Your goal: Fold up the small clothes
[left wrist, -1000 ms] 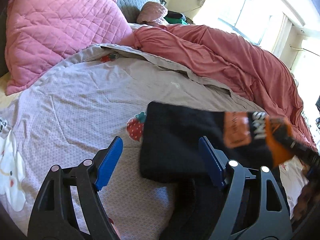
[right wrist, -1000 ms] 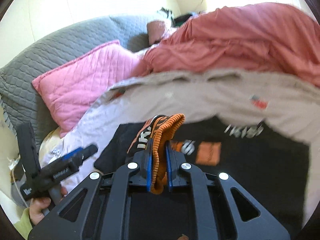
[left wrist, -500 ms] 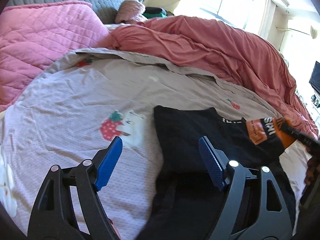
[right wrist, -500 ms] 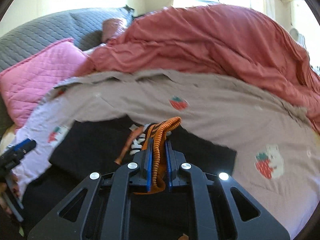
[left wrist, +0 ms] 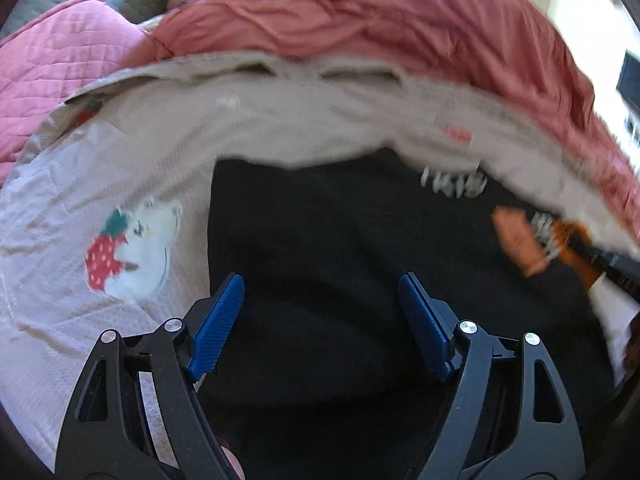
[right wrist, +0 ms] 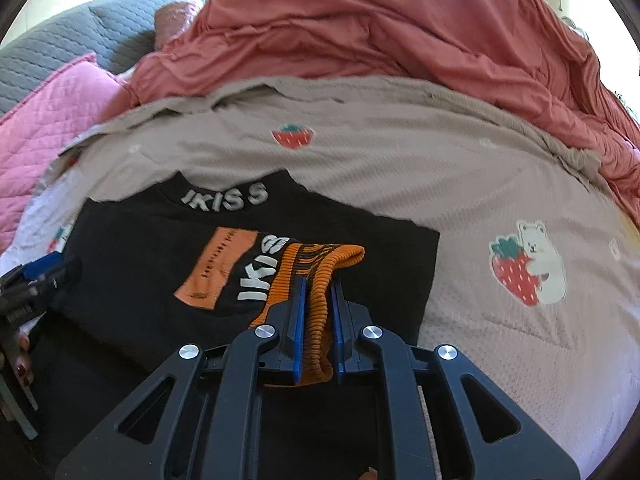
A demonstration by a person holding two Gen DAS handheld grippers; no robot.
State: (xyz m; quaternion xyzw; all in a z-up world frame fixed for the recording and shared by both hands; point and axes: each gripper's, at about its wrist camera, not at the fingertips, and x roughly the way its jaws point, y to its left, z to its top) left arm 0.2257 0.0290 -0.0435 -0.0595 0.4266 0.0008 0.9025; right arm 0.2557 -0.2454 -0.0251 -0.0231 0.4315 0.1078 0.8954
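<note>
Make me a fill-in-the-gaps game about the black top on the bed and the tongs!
1. The right tongs are pinching the ribbed ____ cuff of the black top.
2. The white letters at the top's collar spell ____.
3. The left tongs hover over the top with their jaws ____.
4. The blanket has a white bear hugging a ____.

Missing words: orange; IKISS; open; strawberry

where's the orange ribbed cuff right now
In the right wrist view, the orange ribbed cuff sits low centre, pinched in the right gripper jaws, over the black top's orange patch.
</note>
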